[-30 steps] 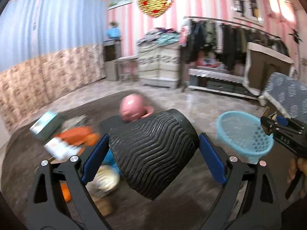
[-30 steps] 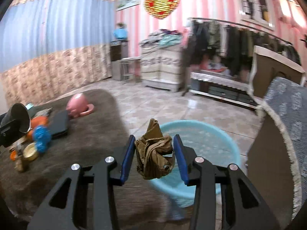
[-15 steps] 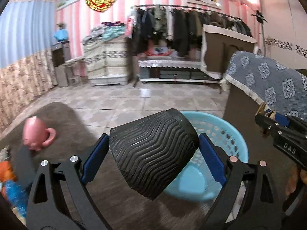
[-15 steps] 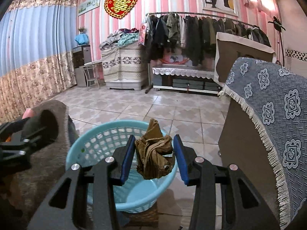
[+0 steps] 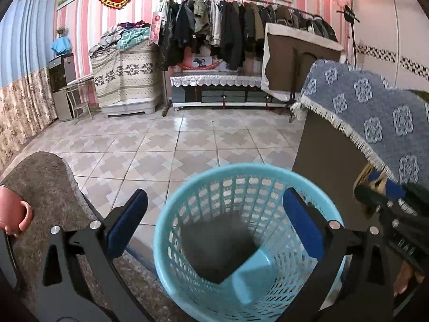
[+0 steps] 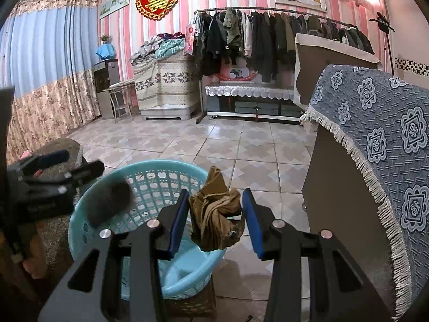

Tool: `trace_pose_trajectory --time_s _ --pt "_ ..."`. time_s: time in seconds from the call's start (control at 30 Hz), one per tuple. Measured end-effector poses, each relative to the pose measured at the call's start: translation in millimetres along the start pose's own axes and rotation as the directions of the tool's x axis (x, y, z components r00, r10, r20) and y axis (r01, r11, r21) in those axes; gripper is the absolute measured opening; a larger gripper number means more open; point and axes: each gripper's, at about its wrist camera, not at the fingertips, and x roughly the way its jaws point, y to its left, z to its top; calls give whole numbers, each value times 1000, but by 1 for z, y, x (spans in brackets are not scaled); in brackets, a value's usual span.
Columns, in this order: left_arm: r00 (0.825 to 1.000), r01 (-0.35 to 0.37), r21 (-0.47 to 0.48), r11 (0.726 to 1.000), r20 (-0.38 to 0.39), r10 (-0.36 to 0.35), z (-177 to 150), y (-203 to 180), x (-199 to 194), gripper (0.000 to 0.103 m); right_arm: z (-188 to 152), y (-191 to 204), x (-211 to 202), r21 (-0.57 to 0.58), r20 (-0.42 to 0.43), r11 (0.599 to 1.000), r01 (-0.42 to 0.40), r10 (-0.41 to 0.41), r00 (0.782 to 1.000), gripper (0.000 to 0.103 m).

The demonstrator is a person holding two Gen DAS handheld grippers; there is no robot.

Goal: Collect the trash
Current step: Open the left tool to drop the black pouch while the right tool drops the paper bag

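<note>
A light blue plastic basket (image 5: 187,196) stands on the floor beside the brown-covered table. My left gripper (image 5: 214,222) is open and empty right above it. The black ribbed cup (image 6: 108,201) shows blurred in the right wrist view, falling into the basket (image 6: 161,177); in the left wrist view it is a dark blur (image 5: 214,247) inside. My right gripper (image 6: 214,220) holds a crumpled brown paper wad (image 6: 214,220) over the basket's right rim; the wad touches the left pad (image 6: 178,220), with a slight gap at the right pad.
A pink mug (image 5: 13,212) sits on the brown-covered table (image 5: 45,185) at the left. A cabinet with a blue patterned cloth (image 6: 375,123) stands close on the right. Tiled floor (image 5: 187,139) stretches to a clothes rack (image 5: 241,32) at the back.
Both grippers swung right from the table to over the basket. My left gripper opened and let go of the black cup, which drops into the basket. The right one still holds the brown wad.
</note>
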Motion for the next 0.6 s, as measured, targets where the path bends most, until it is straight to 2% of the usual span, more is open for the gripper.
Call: trace_pose_trajectory --time_s 0.03,0.23,0.5,0.6 --pt "1000 2 -3 1000 -5 -2 2 3 1 98 -1 3 0 -3 0 1000 -1 1 1000 41" --pt "996 -90 -57 994 11 90 -1 29 -14 98 -1 12 6 -15 -5 1000 -4 4 1000 41" --pt "984 -180 -96 979 -10 180 -21 64 -38 98 -11 42 27 -32 -39 999 -42 41 998 41" --pt "982 -190 -109 976 -15 190 -26 72 -49 98 -11 55 39 -22 -51 998 -61 60 997 41"
